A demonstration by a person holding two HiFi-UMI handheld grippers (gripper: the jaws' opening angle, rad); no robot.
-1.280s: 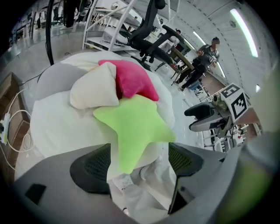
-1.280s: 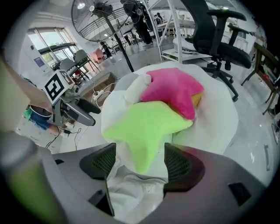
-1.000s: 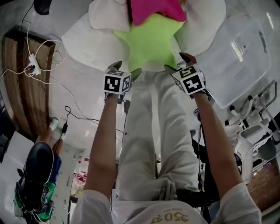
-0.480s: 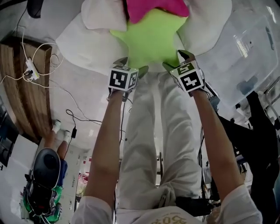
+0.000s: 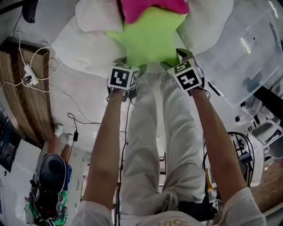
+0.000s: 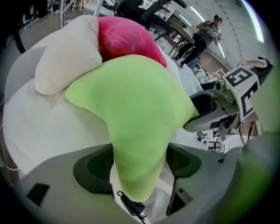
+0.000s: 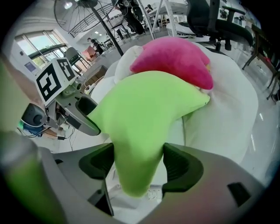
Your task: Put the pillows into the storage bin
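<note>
White pillows (image 5: 84,48): broad pale heap on the floor, carrying the two coloured pillows
Storage bin (image 5: 247,62): clear plastic, right of the heap in the head view, well apart from both tools
Green star pillow (image 5: 148,35): on top of the white heap, not yet in the bin; its two near points reach toward the person
Pink pillow (image 5: 150,6): overlaps the green star's far side
Right gripper (image 5: 172,59): one green point fills the gap, both pads against the fabric
Left gripper (image 5: 131,65): jaws have just been closing on the other green point, pads meeting it with little squeeze
Change: a second ago both tools hung just short of the points; they have since come down over them
Meaning: two-handed grasp appears to be forming; lift and carry to the bin remain
</note>
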